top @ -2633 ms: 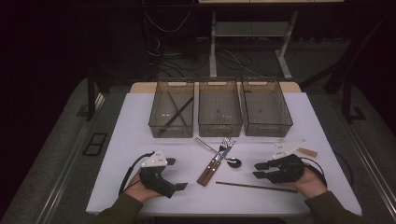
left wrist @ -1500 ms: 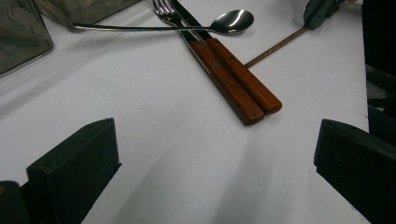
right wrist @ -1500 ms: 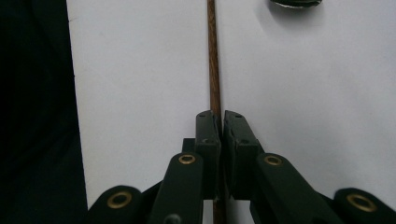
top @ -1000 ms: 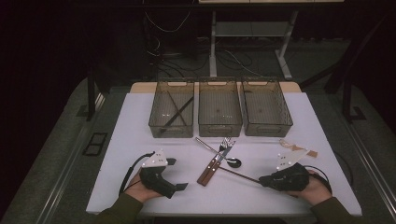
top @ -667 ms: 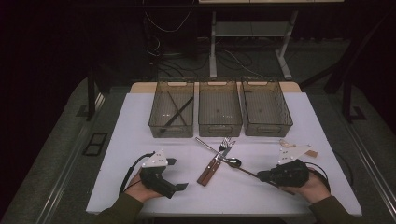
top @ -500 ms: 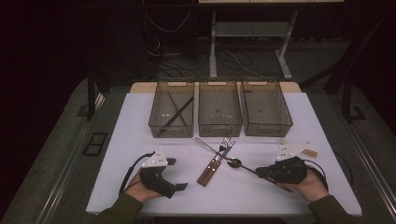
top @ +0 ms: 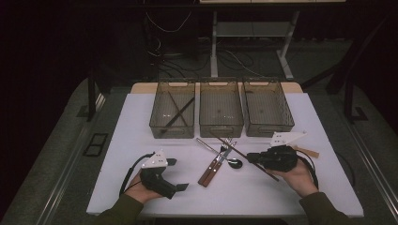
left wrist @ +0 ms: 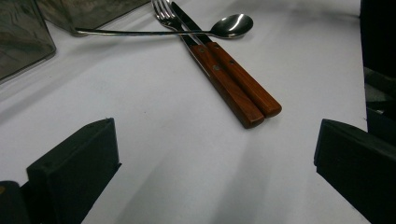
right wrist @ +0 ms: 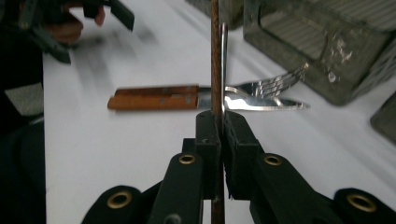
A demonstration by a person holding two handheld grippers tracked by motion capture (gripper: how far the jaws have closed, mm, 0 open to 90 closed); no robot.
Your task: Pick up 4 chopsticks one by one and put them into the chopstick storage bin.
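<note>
Dark slim wooden chopstick pinched in right tool; left tool wide, empty.

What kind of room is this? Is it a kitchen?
Probably not a kitchen: it looks like a lab or workshop set up for recording. A white table holds three clear bins and some cutlery, cables trail on the dark floor behind, and a person works with handheld grippers.

The high view is dim, its surroundings nearly black. The white table glows evenly; glare glints on the spoon, and motion blur smears the right gripper view's upper left.
</note>
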